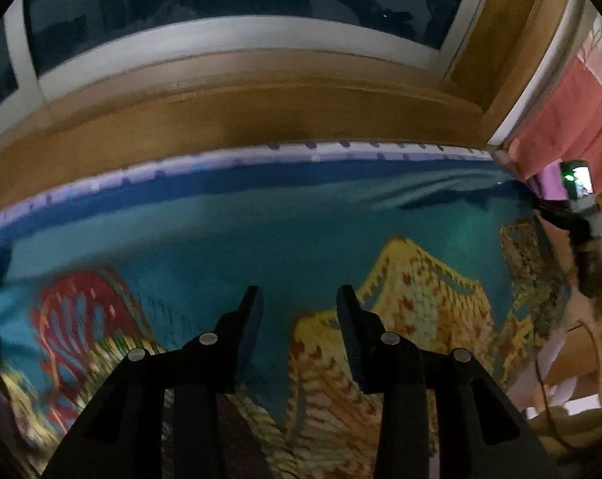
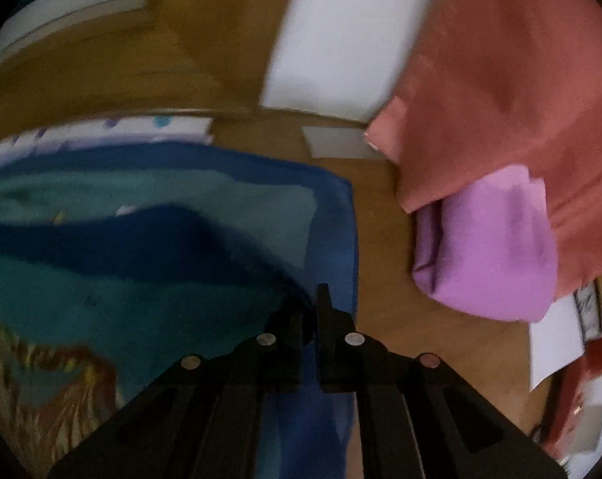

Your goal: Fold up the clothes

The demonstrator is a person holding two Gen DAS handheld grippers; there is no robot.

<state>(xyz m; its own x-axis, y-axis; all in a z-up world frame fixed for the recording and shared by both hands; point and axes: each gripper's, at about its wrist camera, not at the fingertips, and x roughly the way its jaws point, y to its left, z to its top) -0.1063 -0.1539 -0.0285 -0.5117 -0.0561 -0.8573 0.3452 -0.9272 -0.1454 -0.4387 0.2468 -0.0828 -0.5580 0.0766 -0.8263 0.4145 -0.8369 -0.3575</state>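
Patterned teal cloth (image 1: 261,239) spread flat on the bed, filling the lower and middle of the left wrist view, long axis running left to right along the wooden wall, blue border (image 2: 333,239) at its right end; likely laid out flat so a fold can be started from an edge. Left gripper (image 1: 297,303) spread, hovering over the pattern with nothing between the jaws. Right gripper (image 2: 311,311) almost pressed together at the blue border in the lower centre of its view, whether pinching fabric impossible to tell through the blur; pink cloth (image 2: 488,247) and red cloth (image 2: 500,80) lying apart at right.
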